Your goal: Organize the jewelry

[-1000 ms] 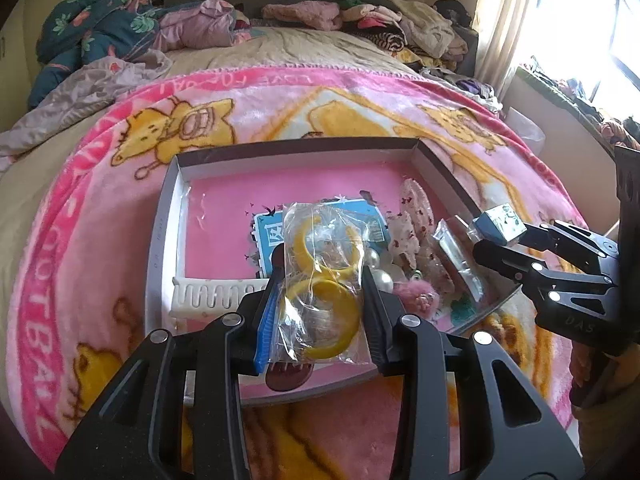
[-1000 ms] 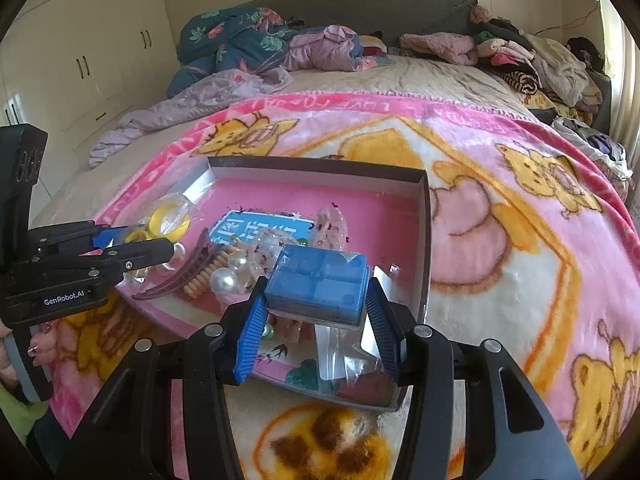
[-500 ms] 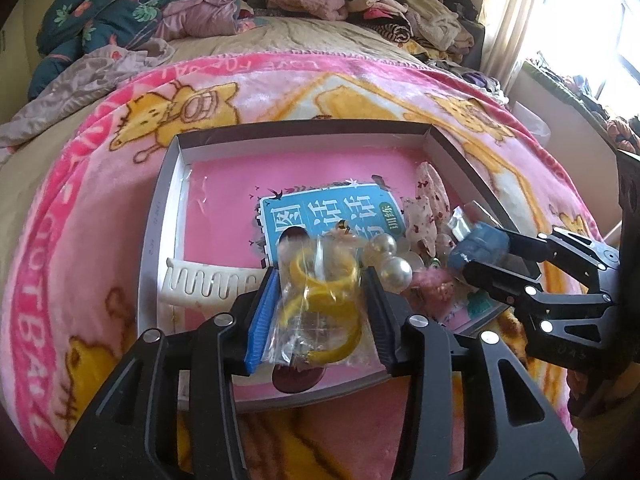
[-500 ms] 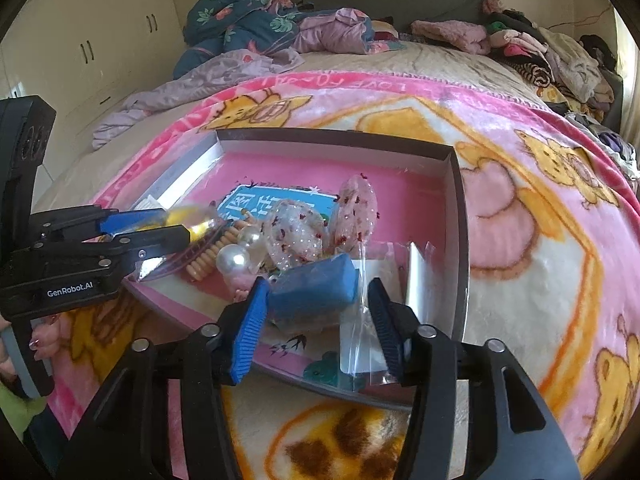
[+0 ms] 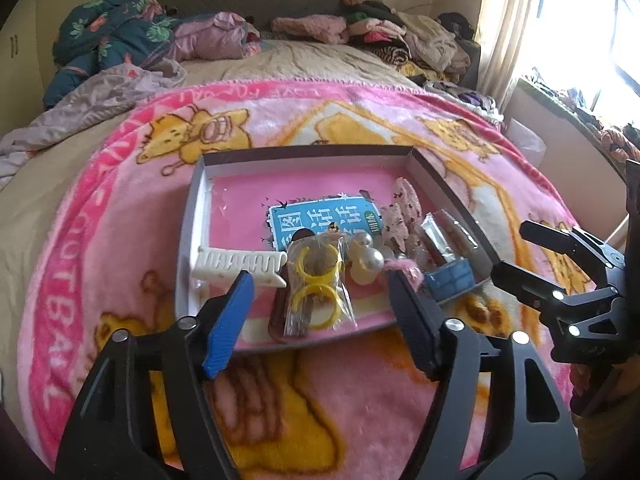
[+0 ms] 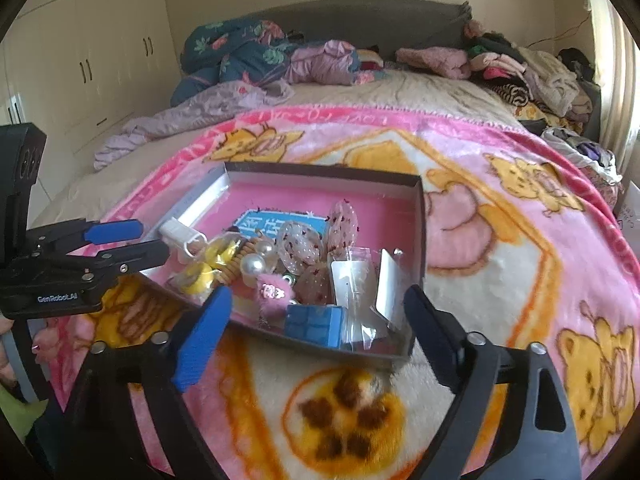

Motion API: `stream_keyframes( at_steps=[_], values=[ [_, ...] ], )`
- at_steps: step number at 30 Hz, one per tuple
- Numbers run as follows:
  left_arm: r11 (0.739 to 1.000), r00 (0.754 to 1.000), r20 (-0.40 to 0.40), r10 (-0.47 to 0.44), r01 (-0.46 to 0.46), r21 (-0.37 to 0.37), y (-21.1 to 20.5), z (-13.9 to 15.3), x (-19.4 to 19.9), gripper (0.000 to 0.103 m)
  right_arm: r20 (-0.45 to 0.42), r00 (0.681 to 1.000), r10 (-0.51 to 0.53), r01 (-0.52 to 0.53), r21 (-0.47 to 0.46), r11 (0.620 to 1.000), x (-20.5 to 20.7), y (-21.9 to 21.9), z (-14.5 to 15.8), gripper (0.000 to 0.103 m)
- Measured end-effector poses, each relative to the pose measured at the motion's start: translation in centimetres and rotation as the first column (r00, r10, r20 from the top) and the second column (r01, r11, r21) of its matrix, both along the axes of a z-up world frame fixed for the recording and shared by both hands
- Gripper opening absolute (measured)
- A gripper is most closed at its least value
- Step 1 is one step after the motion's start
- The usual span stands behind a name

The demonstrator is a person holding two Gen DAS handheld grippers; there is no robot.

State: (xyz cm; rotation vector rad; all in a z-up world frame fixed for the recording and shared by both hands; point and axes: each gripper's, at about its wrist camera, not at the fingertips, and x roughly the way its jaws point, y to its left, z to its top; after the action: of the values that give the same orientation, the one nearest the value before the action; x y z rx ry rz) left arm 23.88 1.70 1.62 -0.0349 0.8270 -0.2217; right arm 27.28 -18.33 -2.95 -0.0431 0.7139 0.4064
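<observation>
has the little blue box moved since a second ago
Yes. The blue box left the right gripper, now open, and went down into the tray, resting by its near wall beside the clear packets.

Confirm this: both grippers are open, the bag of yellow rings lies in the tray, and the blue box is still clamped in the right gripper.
Not quite. The right gripper is open and holds nothing; the right wrist view shows the blue box lying in the tray. The left gripper is open too, and the bag of yellow rings lies in the tray.
</observation>
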Motion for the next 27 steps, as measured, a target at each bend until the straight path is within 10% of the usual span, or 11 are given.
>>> stream_keyframes(
  at_steps=[12,27],
  values=[
    [0.998,0.997,0.049,0.064,-0.064,0.002,0.7,2.4,-6.2,0.091,0.051,0.998,-0.029,0.028,0.020,0.999,-6.1,-0.8,2.1,0.095],
    [0.996,0.994,0.073,0.085,-0.084,-0.014,0.8,2.6,-11.6,0.091,0.059,0.997,-0.042,0.041,0.028,0.999,-10.9,-0.9,2.1,0.096]
  ],
)
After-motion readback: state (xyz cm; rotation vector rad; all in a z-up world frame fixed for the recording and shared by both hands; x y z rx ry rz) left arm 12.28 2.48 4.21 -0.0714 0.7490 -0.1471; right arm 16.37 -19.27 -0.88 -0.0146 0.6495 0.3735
